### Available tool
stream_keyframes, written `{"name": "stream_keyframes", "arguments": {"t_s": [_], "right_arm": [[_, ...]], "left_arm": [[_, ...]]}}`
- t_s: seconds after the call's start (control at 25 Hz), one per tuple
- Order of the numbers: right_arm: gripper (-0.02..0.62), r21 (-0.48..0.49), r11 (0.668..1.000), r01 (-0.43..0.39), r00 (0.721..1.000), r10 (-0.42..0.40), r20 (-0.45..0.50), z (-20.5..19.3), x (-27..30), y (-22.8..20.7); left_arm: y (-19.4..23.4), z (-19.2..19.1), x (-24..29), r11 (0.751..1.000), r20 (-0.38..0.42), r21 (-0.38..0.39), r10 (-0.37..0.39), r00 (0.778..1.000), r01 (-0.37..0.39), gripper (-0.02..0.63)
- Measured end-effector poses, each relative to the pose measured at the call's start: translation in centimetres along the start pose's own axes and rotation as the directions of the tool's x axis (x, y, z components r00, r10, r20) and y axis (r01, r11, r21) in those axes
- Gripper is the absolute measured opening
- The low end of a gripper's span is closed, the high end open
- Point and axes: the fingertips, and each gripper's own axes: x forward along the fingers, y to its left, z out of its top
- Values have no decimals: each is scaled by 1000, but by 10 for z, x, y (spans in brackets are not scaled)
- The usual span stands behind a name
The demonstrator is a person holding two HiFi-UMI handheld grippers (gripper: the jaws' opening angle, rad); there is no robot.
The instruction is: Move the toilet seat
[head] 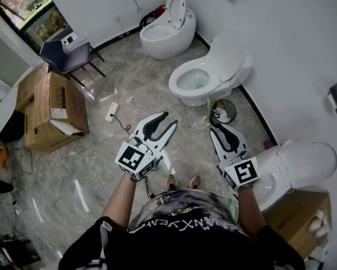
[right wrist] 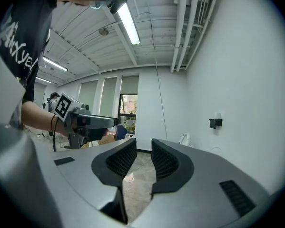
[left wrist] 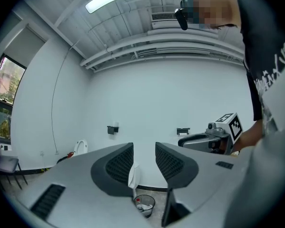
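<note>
Gripping the raised toilet seat [head: 227,52] just behind the waste bin [head: 231,117] squarely calls for a wider opening: the left tongs [head: 169,120] and right tongs [head: 223,131] stand only slightly parted, empty, short of the bin.

Nearest toilet [head: 306,159]: bowl partly hidden behind right hand-held gripper [head: 223,128].

I log what I see:
- Middle toilet [head: 205,75]: glossy white ceramic look, smooth.
- Floor [head: 129,89]: polished grey stone-look tile, reflective.
- Cardboard box [head: 50,114]: matt brown, creased.
- Wastebasket [head: 223,112]: black mesh.
- Left claw [head: 169,120], right claw [head: 220,127]: matt grey plastic.
- Pads [left wrist: 119,164]: dark, finely ribbed.
- Walls [head: 292,49]: matt white.
</note>
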Motion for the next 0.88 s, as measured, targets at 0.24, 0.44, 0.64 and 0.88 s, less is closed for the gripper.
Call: {"name": "stream_keyframes", "arguments": {"t_s": [0.24,0.44,0.64,0.88], "right_arm": [[120,29,1000,9,1000,-10,18,8,1,-2],[156,26,1000,-5,1000,6,-3,-1,-1,-2],[183,72,997,4,1000,-4,2,2,-2,-1],[237,41,999,-32,999,33,-7,-3,0,3]], "left_arm": [[1,3,0,1000,9,-10,5,1000,-4,193],[1,-2,0,1000,-6,-1,-4,1000,4,208],[-3,-4,0,1000,-14,-7,-13,1000,13,243],[-3,-8,1,1000,-35,-10,-27,999,27,317]]}}
